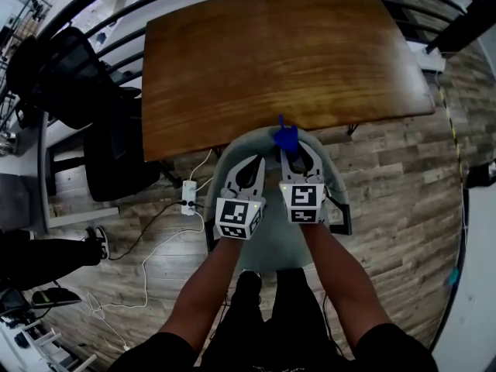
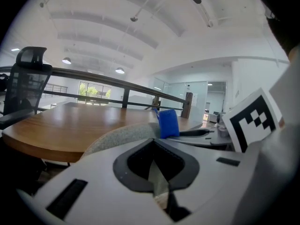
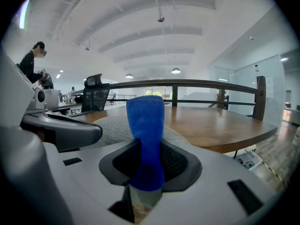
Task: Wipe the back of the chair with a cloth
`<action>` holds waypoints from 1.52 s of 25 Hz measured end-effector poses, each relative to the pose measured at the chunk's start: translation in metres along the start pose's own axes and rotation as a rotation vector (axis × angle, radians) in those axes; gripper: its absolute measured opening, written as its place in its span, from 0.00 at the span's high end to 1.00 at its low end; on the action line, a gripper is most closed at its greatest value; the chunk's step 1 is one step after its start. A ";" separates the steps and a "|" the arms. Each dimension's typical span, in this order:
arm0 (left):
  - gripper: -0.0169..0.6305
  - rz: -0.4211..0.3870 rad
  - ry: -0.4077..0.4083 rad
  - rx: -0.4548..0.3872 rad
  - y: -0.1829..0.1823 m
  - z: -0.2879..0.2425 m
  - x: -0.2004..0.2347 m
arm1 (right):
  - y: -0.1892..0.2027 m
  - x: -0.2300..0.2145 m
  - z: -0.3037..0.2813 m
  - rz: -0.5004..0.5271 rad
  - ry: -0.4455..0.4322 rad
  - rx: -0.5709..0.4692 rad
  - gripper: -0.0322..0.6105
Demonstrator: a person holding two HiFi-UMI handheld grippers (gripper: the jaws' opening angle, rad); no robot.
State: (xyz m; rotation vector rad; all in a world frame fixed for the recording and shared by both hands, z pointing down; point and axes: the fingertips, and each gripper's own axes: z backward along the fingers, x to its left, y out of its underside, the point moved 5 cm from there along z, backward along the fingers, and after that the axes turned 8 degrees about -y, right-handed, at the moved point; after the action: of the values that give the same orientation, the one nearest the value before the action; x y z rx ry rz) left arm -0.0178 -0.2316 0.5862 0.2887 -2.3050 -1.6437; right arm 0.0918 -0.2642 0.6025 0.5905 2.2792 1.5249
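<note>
So the right gripper [image 3: 146, 184] has its fingers clamped on a blue cloth [image 3: 146, 135], which sticks up out of them as a folded strip. In the head view the cloth sits right over the top edge of the grey chair back [image 1: 232, 152], and the chair is tucked up close to the wooden surface [image 1: 271, 60]. The left gripper [image 2: 157, 172] is just beside the right one. Its fingers are pressed together with nothing between them, hovering over the same top edge.

My take on doing the wipe well: only a small tab of cloth is free, so tilt the right gripper until the flat of that tab lies on the fabric, not the plastic fingertips. Then drag along the curve of the back in 1 direction, side to side, with light steady pressure. A chair like this may swivel, so I'd rest the left gripper on the back to steady it. Watch the edge of the surface in front, there's little room there. Can't tell whether the cloth is touching the chair yet.
</note>
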 end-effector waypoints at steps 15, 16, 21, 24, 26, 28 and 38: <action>0.97 0.008 0.003 0.038 0.025 0.014 0.003 | 0.025 0.002 0.018 0.046 0.076 0.049 0.76; 0.97 0.017 -0.014 0.042 0.029 0.020 0.009 | 0.027 0.011 0.016 0.047 0.060 0.047 0.76; 0.97 0.089 -0.125 0.048 0.045 0.045 0.045 | 0.037 0.071 0.000 0.045 -0.065 0.054 0.76; 0.97 0.119 -0.180 0.039 0.048 0.057 0.065 | 0.044 0.103 -0.016 0.045 -0.138 0.062 0.76; 0.97 0.128 -0.216 0.041 0.051 0.064 0.077 | 0.046 0.118 -0.027 0.046 -0.181 0.060 0.76; 0.97 0.133 -0.250 0.045 0.054 0.070 0.088 | 0.046 0.131 -0.037 0.050 -0.226 0.053 0.76; 0.97 0.117 -0.272 0.067 0.072 0.074 0.106 | 0.048 0.141 -0.051 0.077 -0.226 0.031 0.76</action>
State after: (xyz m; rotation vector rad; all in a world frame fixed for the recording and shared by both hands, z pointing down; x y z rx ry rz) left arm -0.1426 -0.1773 0.6448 -0.0610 -2.5226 -1.6363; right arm -0.0471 -0.2157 0.6591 0.8241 2.1337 1.3816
